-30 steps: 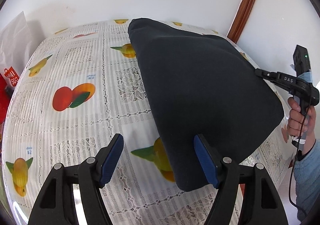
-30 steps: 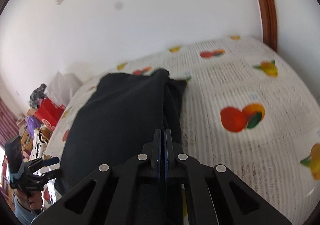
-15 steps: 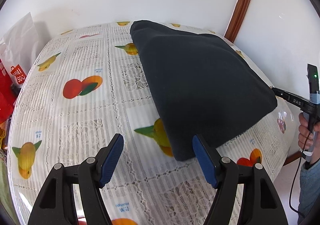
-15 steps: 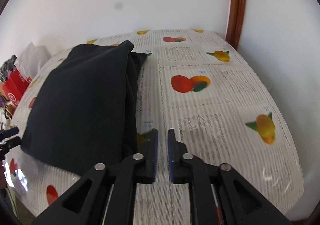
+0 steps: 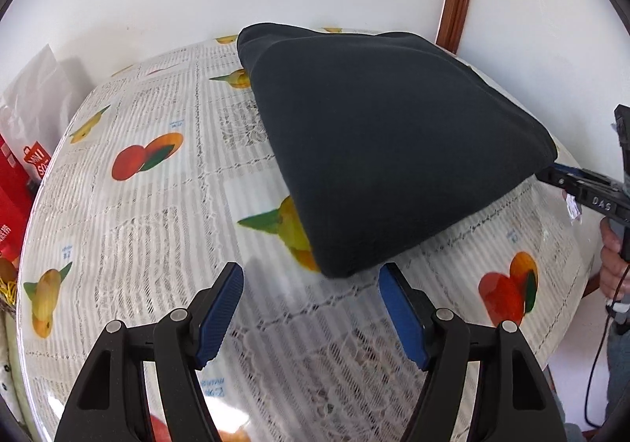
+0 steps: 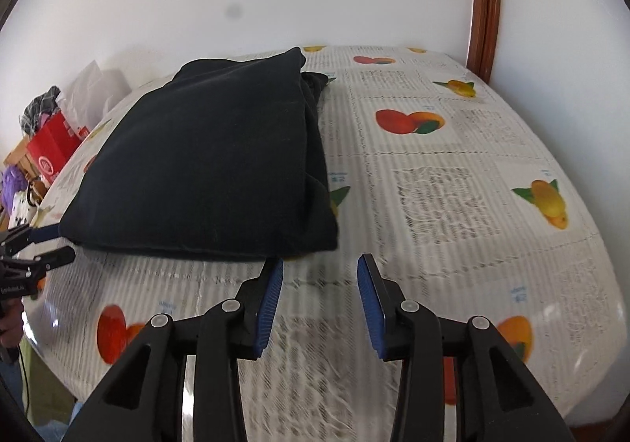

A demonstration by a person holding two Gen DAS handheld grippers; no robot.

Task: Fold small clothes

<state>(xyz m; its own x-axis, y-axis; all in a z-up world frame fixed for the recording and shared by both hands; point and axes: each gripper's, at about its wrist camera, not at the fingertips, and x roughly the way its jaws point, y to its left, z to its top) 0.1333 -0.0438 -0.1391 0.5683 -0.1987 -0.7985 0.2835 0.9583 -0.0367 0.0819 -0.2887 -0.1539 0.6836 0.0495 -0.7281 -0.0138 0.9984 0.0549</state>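
Right tongs [image 6: 319, 276], together a second ago, have just been opening and now stand apart, empty, near the folded cloth [image 6: 204, 162] lying on the worktop [image 6: 453, 206]. Left tongs [image 5: 311, 284] also apart, empty; release after fold, probably.

A table [image 5: 165, 229] stands pushed against a white wall, covered by a glossy cloth printed with lace panels, newsprint blocks and fruit: peaches, pears and oranges. One folded dark garment [image 5: 378, 150] lies flat on it, reaching from near the wall edge toward the front edge, with a printed pear [image 5: 291, 229] half hidden under its near corner. In the right wrist view the garment [image 6: 212, 162] fills the table's [image 6: 453, 206] left half.
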